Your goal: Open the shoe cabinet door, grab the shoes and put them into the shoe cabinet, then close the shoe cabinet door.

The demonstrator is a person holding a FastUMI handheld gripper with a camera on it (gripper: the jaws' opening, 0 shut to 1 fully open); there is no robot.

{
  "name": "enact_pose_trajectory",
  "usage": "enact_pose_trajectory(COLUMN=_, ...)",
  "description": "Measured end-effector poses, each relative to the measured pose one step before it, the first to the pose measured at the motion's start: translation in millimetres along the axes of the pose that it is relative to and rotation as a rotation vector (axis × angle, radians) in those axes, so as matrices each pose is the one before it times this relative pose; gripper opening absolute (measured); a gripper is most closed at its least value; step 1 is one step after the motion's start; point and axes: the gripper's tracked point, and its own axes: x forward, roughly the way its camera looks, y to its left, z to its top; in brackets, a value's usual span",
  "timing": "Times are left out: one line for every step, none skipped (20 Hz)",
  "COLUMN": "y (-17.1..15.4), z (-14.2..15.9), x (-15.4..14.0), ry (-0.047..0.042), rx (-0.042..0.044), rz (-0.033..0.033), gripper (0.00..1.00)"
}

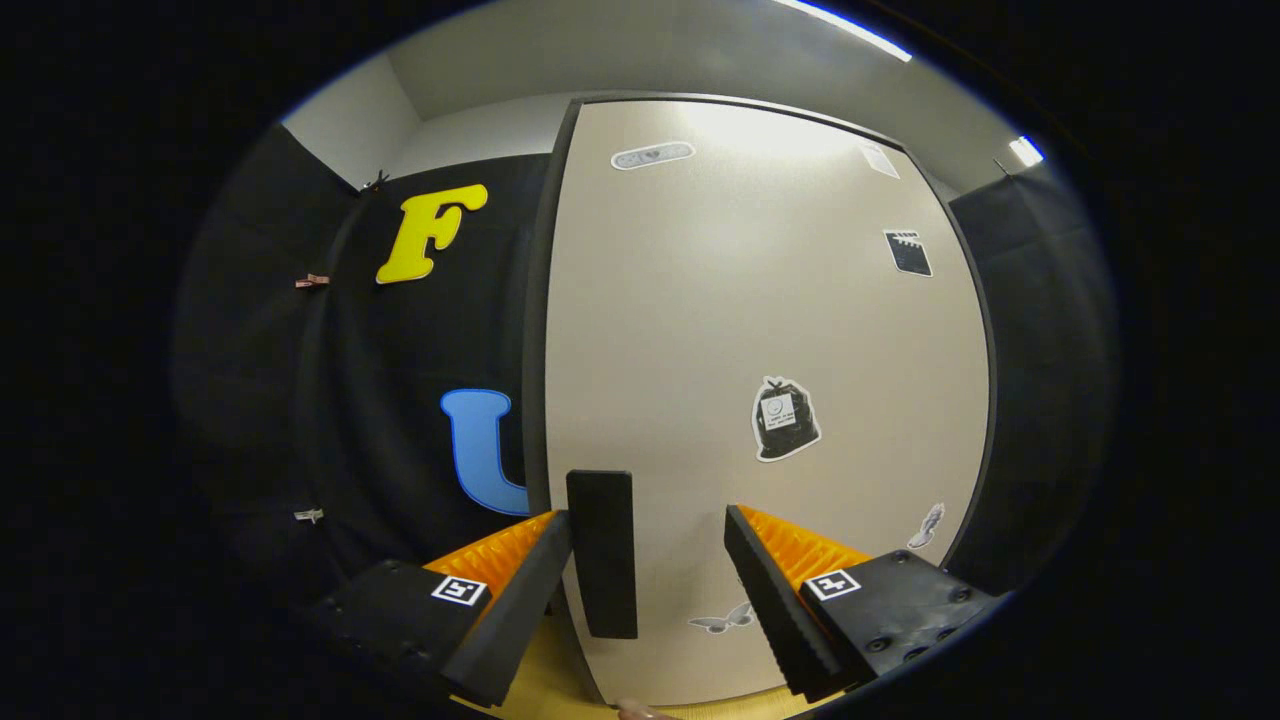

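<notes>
1. We find the gripper (648,585) held close before the tall, flat, cream-coloured shoe cabinet door (770,330), which stands closed and upright.
2. The jaws stand moderately wide and grip nothing. The upright black rectangular handle (602,568), mounted near the door's left edge, lies in the gap between the fingers, just beside the left finger; whether that finger touches it we cannot tell. The right finger is well apart from it.
3. A dark frame (537,330) runs up the door's left edge and over the top. A thin dark line bounds the right edge.
4. Left of the frame hangs the booth's black cloth wall (380,420), with small clips (311,282) pinned to it. More black cloth (1040,350) stands right of the door. Open room lies on both sides of the door.
5. The door face is smooth and matte. It carries several stickers: a black sack-shaped sticker (785,420) right of centre, a black clapperboard sticker (908,253) higher up towards the right edge, a pale oblong sticker (652,155) near the top, and small pale ones low down (722,621).
6. Below the door we see a strip of light wooden floor (545,680).
7. Above, a pale ceiling (650,50) carries bright strip lights (850,28); glare falls on the door's upper part.
</notes>
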Motion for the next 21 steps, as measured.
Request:
enact_pose_trajectory(y=-0.61, z=1.23, x=-5.49, ry=0.00350, rx=0.00094, rz=0.00253, gripper=0.99)
enact_pose_trajectory(y=-1.95, z=1.05, x=-5.51, ry=0.00298, rx=0.00055, rz=0.00121, gripper=0.99)
enact_pose_trajectory(y=-2.14, z=1.65, x=-6.44, ry=0.00251, rx=-0.00042, rz=0.00240, gripper=0.99)
enact_pose_trajectory(y=-1.96, z=0.36, x=-6.53, ry=0.00439, rx=0.00035, rz=0.00257, gripper=0.99)
enact_pose_trajectory(y=-3.55, z=1.07, x=-6.58, ry=0.00340, rx=0.00102, rz=0.00135, gripper=0.99)
enact_pose_trajectory(y=-4.06, z=1.38, x=-6.34, ry=0.00187, rx=0.00146, rz=-0.00005, gripper=0.99)
enact_pose_trajectory(y=-3.41, z=1.54, x=-7.49, ry=-0.00099, rx=0.00208, rz=0.00145, gripper=0.99)
enact_pose_trajectory(y=-3.82, z=2.02, x=-6.97, ry=-0.00107, rx=0.00343, rz=0.00300, gripper=0.99)
enact_pose_trajectory(y=-2.78, z=1.83, x=-7.82, ry=0.00070, rx=0.00175, rz=0.00236, gripper=0.99)
enact_pose_trajectory(y=-4.68, z=0.50, x=-5.94, ry=0.00321, rx=0.00045, rz=-0.00117, gripper=0.99)
enact_pose_trajectory(y=-3.85, z=0.93, x=-6.84, ry=0.00271, rx=0.00285, rz=0.00159, gripper=0.99)
enact_pose_trajectory(y=-3.95, z=1.38, x=-6.67, ry=0.00059, rx=0.00357, rz=0.00112, gripper=0.99)
enact_pose_trajectory(y=-4.31, z=1.19, x=-5.73, ry=0.00029, rx=0.00345, rz=0.00162, gripper=0.99)
enact_pose_trajectory(y=-2.83, z=1.80, x=-5.33, ry=-0.00069, rx=0.00161, rz=0.00186, gripper=0.99)
enact_pose_trajectory(y=-3.80, z=0.46, x=-3.98, ry=0.00104, rx=-0.00036, rz=0.00035, gripper=0.99)
enact_pose_trajectory(y=-1.75, z=0.86, x=-3.93, ry=0.00188, rx=-0.00049, rz=0.00198, gripper=0.99)
enact_pose_trajectory(y=-3.61, z=0.51, x=-5.30, ry=0.00068, rx=-0.00089, rz=0.00049, gripper=0.99)
enact_pose_trajectory(y=-2.91, z=1.47, x=-3.98, ry=-0.00053, rx=0.00170, rz=0.00314, gripper=0.99)
enact_pose_trajectory(y=-3.26, z=2.03, x=-4.05, ry=-0.00281, rx=0.00232, rz=0.00239, gripper=0.99)
enact_pose_trajectory(y=-2.66, z=2.30, x=-3.92, ry=-0.00419, rx=0.00258, rz=-0.00016, gripper=0.99)
enact_pose_trajectory(y=-1.81, z=2.03, x=-3.39, ry=-0.00402, rx=0.00100, rz=0.00138, gripper=0.99)
